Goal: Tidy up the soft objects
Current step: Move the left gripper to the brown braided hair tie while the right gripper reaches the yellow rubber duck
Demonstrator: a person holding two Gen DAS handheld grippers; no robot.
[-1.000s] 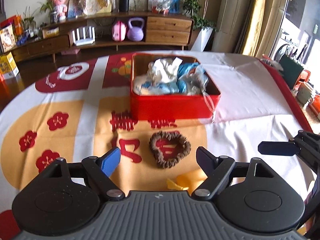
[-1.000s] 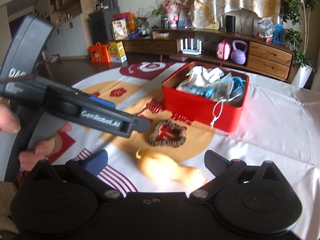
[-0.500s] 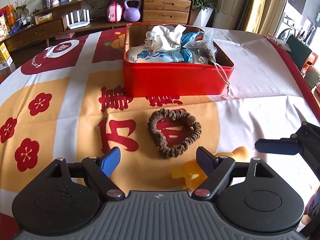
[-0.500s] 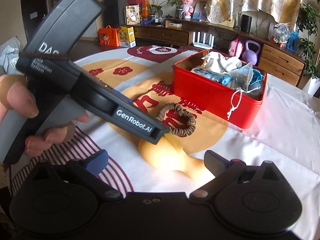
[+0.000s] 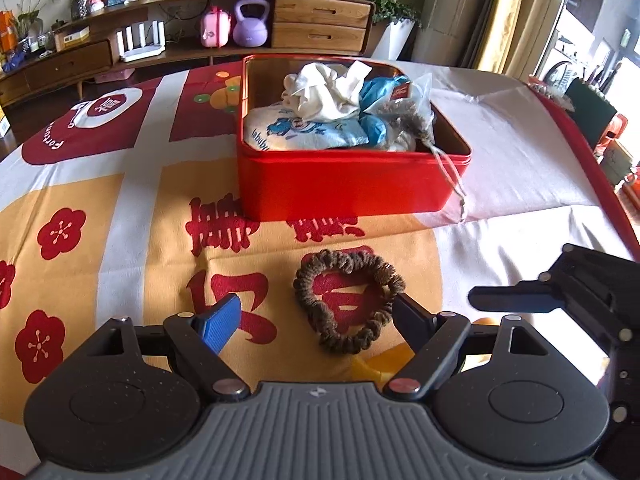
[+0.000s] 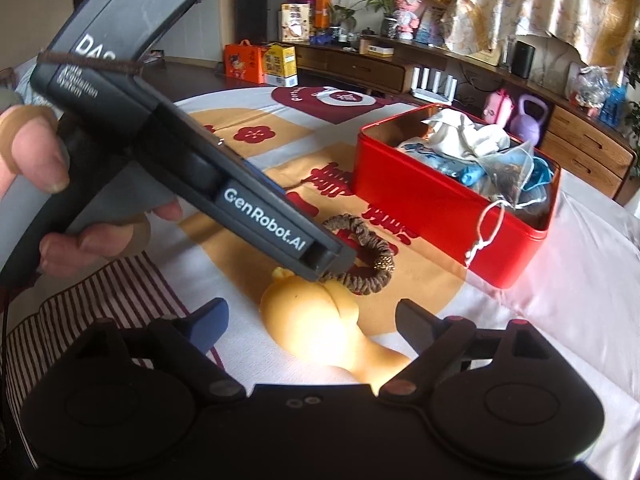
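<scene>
Most soft stuff already sits in my red metal tin [image 5: 344, 188]; brown fabric scrunchie [image 5: 347, 300] and yellow squishy duck toy [image 6: 320, 320] remain on the tablecloth, left gripper [image 5: 316, 316] and right gripper [image 6: 310, 318] both spread, empty.

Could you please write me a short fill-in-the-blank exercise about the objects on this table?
1. The tin holding the soft things is coloured ____.
2. The brown scrunchie lies on the ____, outside the tin.
3. Both the left gripper and the right gripper are ____, gripping nothing.
4. The soft toy next to the scrunchie is coloured ____.

Missing words: red; tablecloth; open; yellow
</scene>
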